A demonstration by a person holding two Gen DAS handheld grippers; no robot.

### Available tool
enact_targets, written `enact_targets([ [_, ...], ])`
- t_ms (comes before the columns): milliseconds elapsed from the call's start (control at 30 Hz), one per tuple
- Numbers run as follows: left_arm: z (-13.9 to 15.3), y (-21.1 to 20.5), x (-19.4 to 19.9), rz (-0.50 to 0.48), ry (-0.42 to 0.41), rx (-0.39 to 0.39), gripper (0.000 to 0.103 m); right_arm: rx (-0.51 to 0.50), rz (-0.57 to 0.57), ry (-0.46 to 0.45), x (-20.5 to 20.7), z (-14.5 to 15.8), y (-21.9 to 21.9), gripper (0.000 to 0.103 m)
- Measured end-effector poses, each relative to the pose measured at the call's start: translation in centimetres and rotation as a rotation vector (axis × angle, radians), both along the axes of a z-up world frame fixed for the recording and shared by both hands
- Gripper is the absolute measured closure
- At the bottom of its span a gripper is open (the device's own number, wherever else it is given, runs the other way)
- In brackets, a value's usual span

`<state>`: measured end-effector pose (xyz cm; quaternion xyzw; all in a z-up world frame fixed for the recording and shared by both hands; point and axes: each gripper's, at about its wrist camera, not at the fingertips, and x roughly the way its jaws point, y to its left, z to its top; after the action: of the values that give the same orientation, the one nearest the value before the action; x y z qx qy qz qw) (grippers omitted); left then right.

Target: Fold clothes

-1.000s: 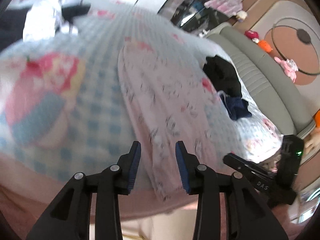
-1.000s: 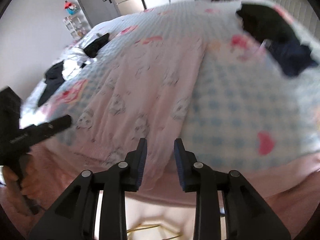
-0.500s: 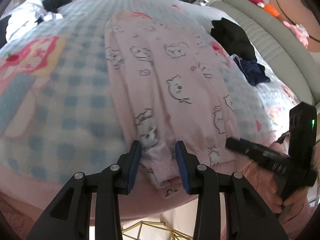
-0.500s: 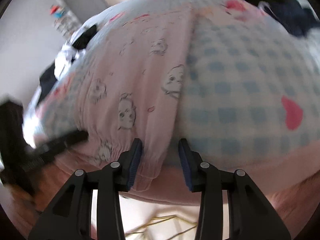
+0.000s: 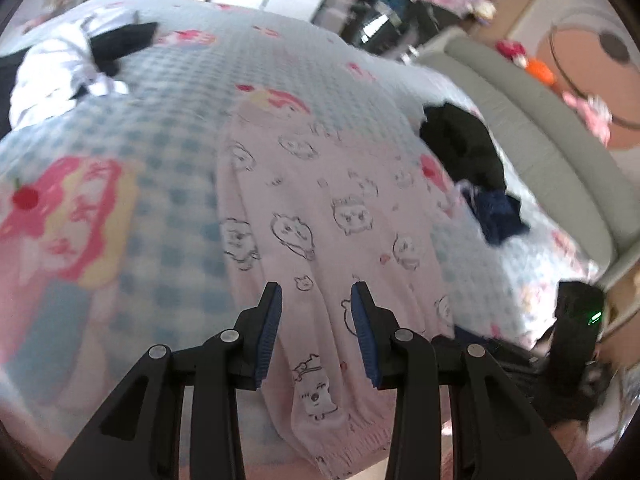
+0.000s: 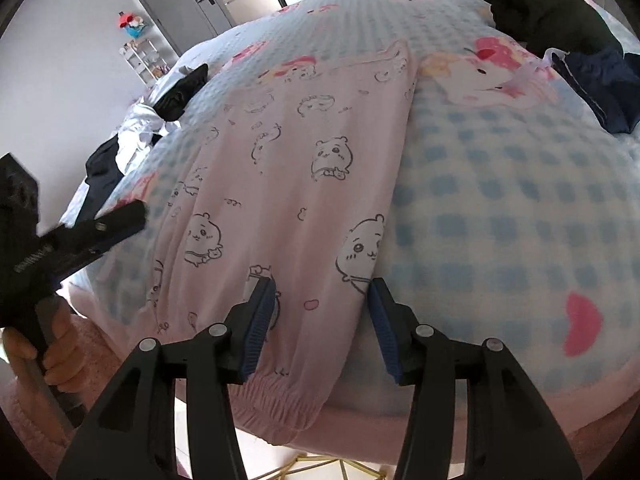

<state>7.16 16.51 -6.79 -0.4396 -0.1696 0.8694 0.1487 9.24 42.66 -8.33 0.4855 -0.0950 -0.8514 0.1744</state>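
Change: both grippers sit lower and closer over the cuffed end of the pink trousers than a second ago; the right gripper's jaws have just been opening, with trouser cloth between them.
Counts: one pair of pink bear-print pajama trousers (image 6: 280,184); two grippers; one black garment (image 6: 548,8) and one navy garment (image 6: 600,84) at 1 o'clock in the right wrist view; one white-and-dark clothes heap (image 6: 132,136) at 10 o'clock.
Trousers: flat on the blue-checked bedspread (image 6: 500,208), legs together, elastic cuffs at the bed's near edge, waist far up.
Left gripper (image 5: 316,332): jaws partly apart, straddling the trousers' left leg near the cuff; pads grip nothing.
Right gripper (image 6: 322,320): jaws wider, straddling the right edge above the cuff; cloth between, not clamped.
Left hand (image 6: 56,344): at 8 o'clock in the right wrist view.
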Motion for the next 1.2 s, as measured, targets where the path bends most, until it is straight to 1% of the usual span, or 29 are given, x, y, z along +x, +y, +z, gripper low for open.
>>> enact_targets([
  [67, -0.8, 0.3, -0.2, 0.007, -0.022, -0.031, 0.065, 0.006, -0.002, 0.004, 0.2, -0.2, -0.1, 0.053],
  [100, -1.2, 0.0, -0.1, 0.023, -0.036, -0.020, 0.065, 0.003, -0.007, 0.001, 0.2, -0.3, 0.0, 0.053],
  [200, -2.6, -1.2, 0.4, 0.062, -0.079, 0.051, 0.065, -0.011, -0.021, -0.014, 0.2, -0.9, 0.3, 0.053],
  [267, -2.8, -1.8, 0.7, 0.074, -0.083, 0.076, 0.066, -0.013, -0.028, -0.024, 0.2, -1.4, 0.4, 0.053],
  [400, -2.8, -2.7, 1.8, 0.054, -0.078, 0.186, 0.068, 0.012, -0.043, -0.022, 0.4, -2.1, 0.5, 0.053],
  [433, -2.7, -2.7, 2.0, 0.036, -0.074, 0.194, 0.068, 0.017, -0.048, -0.020, 0.4, -2.3, 0.5, 0.053],
  [533, -2.5, -1.9, 2.6, -0.037, -0.066, 0.188, 0.068, 0.000, -0.083, -0.016, 0.5, -1.5, 0.8, 0.053],
  [567, -2.6, -1.5, 2.6, -0.059, -0.069, 0.191, 0.068, -0.006, -0.082, 0.000, 0.5, -1.0, 0.8, 0.053],
  [633, -2.8, -0.8, 2.5, -0.078, -0.071, 0.191, 0.068, -0.044, -0.047, 0.066, 0.6, 0.8, 0.1, 0.053],
  [700, -2.8, -0.2, 2.4, -0.101, -0.060, 0.182, 0.067, -0.084, -0.009, 0.089, 0.4, 1.9, -0.7, 0.053],
  [767, -2.0, 0.2, 2.5, -0.104, -0.022, 0.161, 0.067, -0.107, 0.030, 0.091, -0.2, 2.3, -1.9, 0.053],
  [800, -1.4, 0.1, 2.7, -0.099, 0.000, 0.153, 0.067, -0.094, 0.039, 0.084, -0.4, 2.1, -2.5, 0.053],
  [833, -0.9, 0.0, 2.9, -0.094, 0.022, 0.146, 0.065, -0.056, 0.039, 0.071, -0.6, 1.6, -3.1, 0.053],
  [933, -0.2, -1.0, 3.3, -0.079, 0.033, 0.119, 0.065, 0.092, 0.021, -0.003, -1.3, -0.9, -4.3, 0.054],
  [967, -0.4, -1.3, 3.2, -0.071, 0.019, 0.107, 0.065, 0.108, 0.010, -0.010, -1.3, -1.3, -4.1, 0.057],
  [1100, -2.7, -1.4, 2.5, -0.070, -0.111, 0.036, 0.065, 0.066, -0.024, -0.005, -0.7, -1.2, -2.8, 0.057],
  [1133, -2.8, -1.4, 2.4, -0.070, -0.119, 0.035, 0.065, 0.062, -0.027, -0.006, -0.7, -1.2, -2.6, 0.057],
  [1167, -2.6, -1.4, 2.5, -0.071, -0.111, 0.048, 0.065, 0.065, -0.028, -0.006, -0.6, -1.1, -2.7, 0.057],
  [1200, -2.3, -1.5, 2.5, -0.081, -0.095, 0.075, 0.065, 0.069, -0.029, -0.005, -0.6, -1.1, -2.8, 0.057],
])
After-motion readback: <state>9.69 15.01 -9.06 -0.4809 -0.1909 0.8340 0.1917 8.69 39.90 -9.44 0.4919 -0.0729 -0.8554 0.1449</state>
